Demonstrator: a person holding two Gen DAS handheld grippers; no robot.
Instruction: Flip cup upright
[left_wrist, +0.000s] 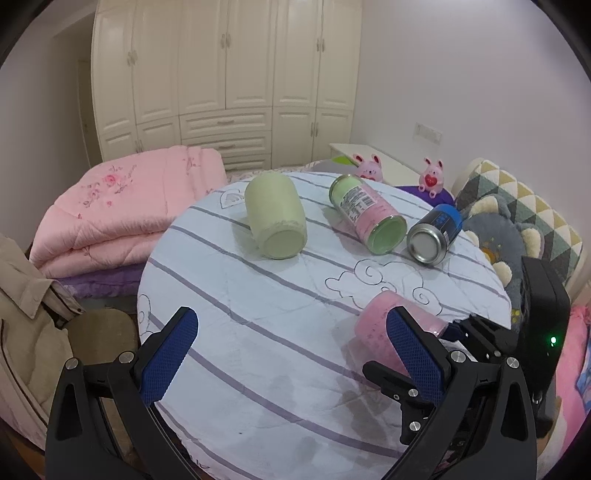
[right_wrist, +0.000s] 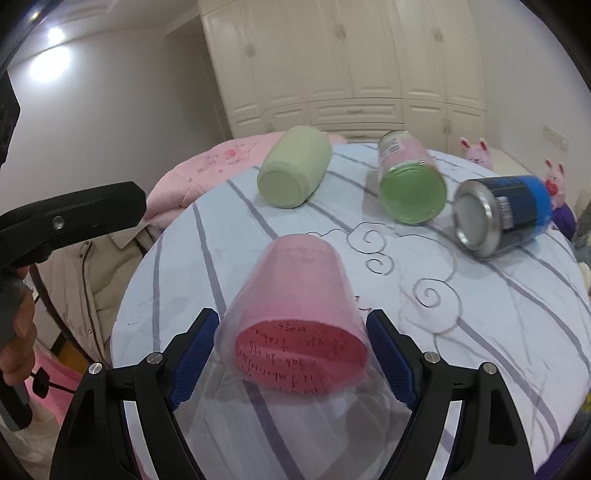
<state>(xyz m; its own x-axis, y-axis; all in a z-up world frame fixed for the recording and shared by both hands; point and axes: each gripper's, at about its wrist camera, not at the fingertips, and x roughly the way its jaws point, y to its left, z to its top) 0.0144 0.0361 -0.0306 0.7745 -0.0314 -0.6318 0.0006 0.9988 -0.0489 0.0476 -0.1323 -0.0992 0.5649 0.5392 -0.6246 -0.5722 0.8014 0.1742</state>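
Observation:
A clear plastic cup lined with pink paper (right_wrist: 295, 314) lies tilted with its mouth towards the right wrist camera, between my right gripper's blue pads (right_wrist: 194, 350). My right gripper (right_wrist: 293, 354) stands around the cup's wide end; the pads look close to its sides, and whether they touch it is unclear. In the left wrist view the same cup (left_wrist: 373, 325) sits partly behind my left gripper's right finger (left_wrist: 413, 354). My left gripper (left_wrist: 291, 354) is open and empty above the near part of the table.
The round table (left_wrist: 258, 332) has a white striped cloth. On its far side lie a pale green jar (left_wrist: 275, 221), a pink-and-green jar (left_wrist: 369, 214) and a blue can (left_wrist: 436, 232), all on their sides. A pink quilt (left_wrist: 122, 206) is at the left.

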